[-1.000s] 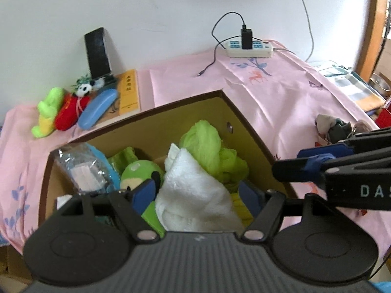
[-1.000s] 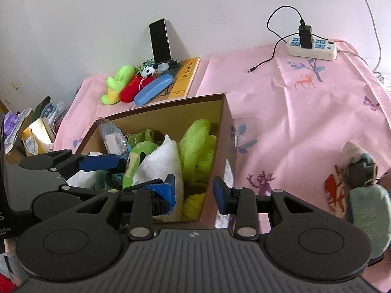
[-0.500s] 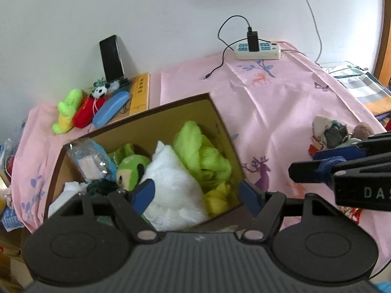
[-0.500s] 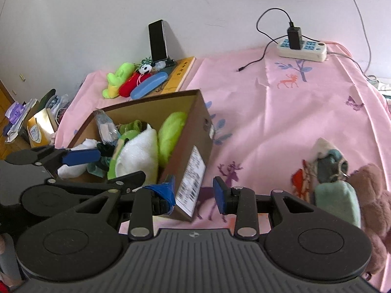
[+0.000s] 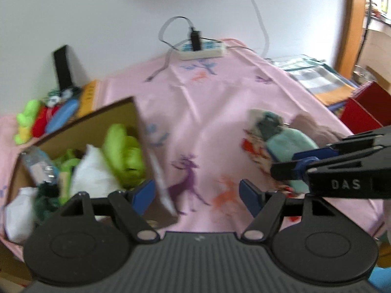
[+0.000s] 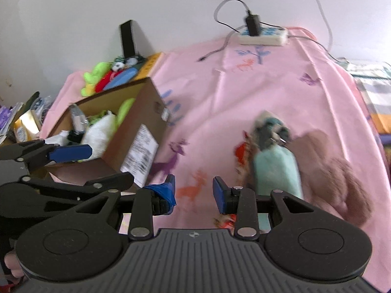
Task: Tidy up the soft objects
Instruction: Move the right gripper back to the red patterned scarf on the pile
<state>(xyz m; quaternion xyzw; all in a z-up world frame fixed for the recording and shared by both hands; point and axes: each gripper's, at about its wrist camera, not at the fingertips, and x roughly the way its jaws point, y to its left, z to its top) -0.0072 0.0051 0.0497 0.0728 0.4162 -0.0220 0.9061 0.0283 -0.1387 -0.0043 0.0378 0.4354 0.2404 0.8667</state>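
Note:
An open cardboard box (image 5: 92, 127) stands on the pink cloth, packed with a white towel (image 5: 92, 173), a lime-green cloth (image 5: 122, 151) and other soft things. To its right lies a loose pile: a teal soft piece (image 6: 276, 171), a grey-green bundle (image 6: 271, 129) and a brown plush (image 6: 334, 171). My left gripper (image 5: 196, 194) is open and empty over bare cloth just right of the box corner. My right gripper (image 6: 194, 191) is also open with nothing between its fingers, just left of the pile. In the left wrist view its fingertips (image 5: 293, 168) reach over the teal piece.
A white power strip (image 5: 200, 48) with a plugged charger lies at the back by the wall. A black phone (image 5: 62, 66), small plush toys (image 5: 24, 122) and a yellow book sit behind the box. A red box (image 5: 361, 107) and folded fabric lie beyond the right edge.
Both grippers have swung to the right, off the box and toward the pile of soft things. The box now sits at the left of both views. Neither gripper's opening changed.

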